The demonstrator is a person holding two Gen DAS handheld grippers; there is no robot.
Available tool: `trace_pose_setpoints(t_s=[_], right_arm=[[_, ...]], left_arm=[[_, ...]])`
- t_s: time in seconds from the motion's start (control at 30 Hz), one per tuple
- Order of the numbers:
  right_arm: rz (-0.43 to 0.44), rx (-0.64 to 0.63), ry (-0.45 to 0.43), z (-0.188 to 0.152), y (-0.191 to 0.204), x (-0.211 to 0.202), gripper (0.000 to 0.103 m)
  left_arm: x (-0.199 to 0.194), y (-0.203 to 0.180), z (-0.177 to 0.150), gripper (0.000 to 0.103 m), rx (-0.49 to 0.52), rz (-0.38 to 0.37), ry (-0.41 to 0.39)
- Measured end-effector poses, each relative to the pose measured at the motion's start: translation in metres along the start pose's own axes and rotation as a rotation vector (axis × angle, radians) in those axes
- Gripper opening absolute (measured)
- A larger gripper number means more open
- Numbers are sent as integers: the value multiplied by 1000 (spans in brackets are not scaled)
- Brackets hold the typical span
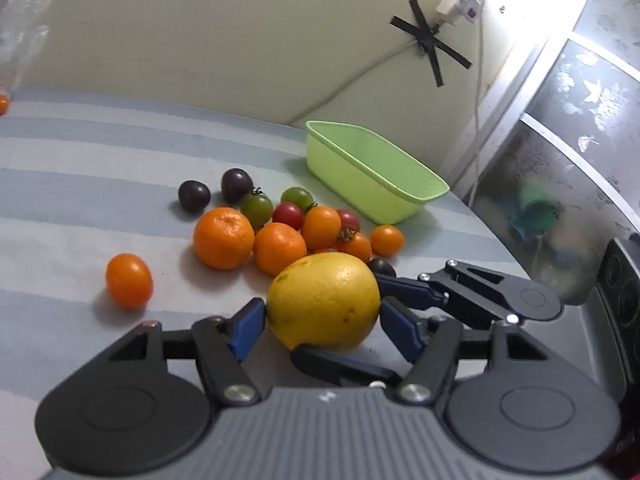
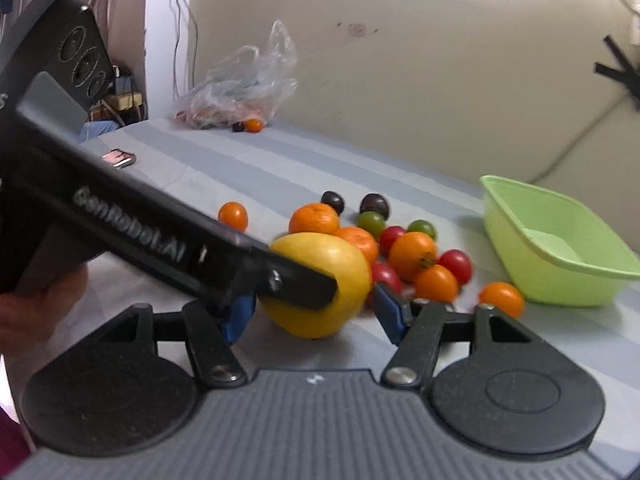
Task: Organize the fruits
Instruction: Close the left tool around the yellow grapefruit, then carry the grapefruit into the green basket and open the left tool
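Observation:
A large yellow citrus fruit (image 1: pixel 324 300) lies on the striped cloth between the blue pads of my left gripper (image 1: pixel 322 326), whose fingers sit against its sides. My right gripper (image 2: pixel 314 314) is open around the same fruit (image 2: pixel 344 264) from the other side, and its fingers (image 1: pixel 404 288) show at the fruit's right in the left wrist view. Behind lies a pile of oranges (image 1: pixel 223 238), small orange, red, green and dark tomatoes (image 1: pixel 256 208). One orange tomato (image 1: pixel 129 280) lies apart at the left. An empty green tub (image 1: pixel 372 172) stands at the back right.
A clear plastic bag (image 2: pixel 240 88) with more fruit lies by the back wall at the left. A small flat object (image 2: pixel 119 158) lies on the cloth at the left. The table's right edge runs just beyond the tub (image 2: pixel 556 244).

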State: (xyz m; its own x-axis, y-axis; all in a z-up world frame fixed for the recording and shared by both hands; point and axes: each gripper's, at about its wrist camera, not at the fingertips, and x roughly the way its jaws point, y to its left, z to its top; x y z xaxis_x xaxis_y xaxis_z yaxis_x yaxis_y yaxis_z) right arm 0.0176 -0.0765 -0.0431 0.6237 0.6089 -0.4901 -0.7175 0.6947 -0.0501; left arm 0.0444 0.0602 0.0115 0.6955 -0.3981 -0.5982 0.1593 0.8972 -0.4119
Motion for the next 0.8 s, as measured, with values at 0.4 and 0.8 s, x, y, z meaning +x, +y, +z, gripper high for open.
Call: trace_pose_setpoints(t_s=[0.4, 0.8], right_arm=[[-251, 5, -171, 33, -98, -42, 65], [-320, 123, -7, 33, -175, 11, 67]], left_arm=[[113, -89, 123, 66, 138, -141, -13], [183, -92, 122, 75, 124, -87, 79]])
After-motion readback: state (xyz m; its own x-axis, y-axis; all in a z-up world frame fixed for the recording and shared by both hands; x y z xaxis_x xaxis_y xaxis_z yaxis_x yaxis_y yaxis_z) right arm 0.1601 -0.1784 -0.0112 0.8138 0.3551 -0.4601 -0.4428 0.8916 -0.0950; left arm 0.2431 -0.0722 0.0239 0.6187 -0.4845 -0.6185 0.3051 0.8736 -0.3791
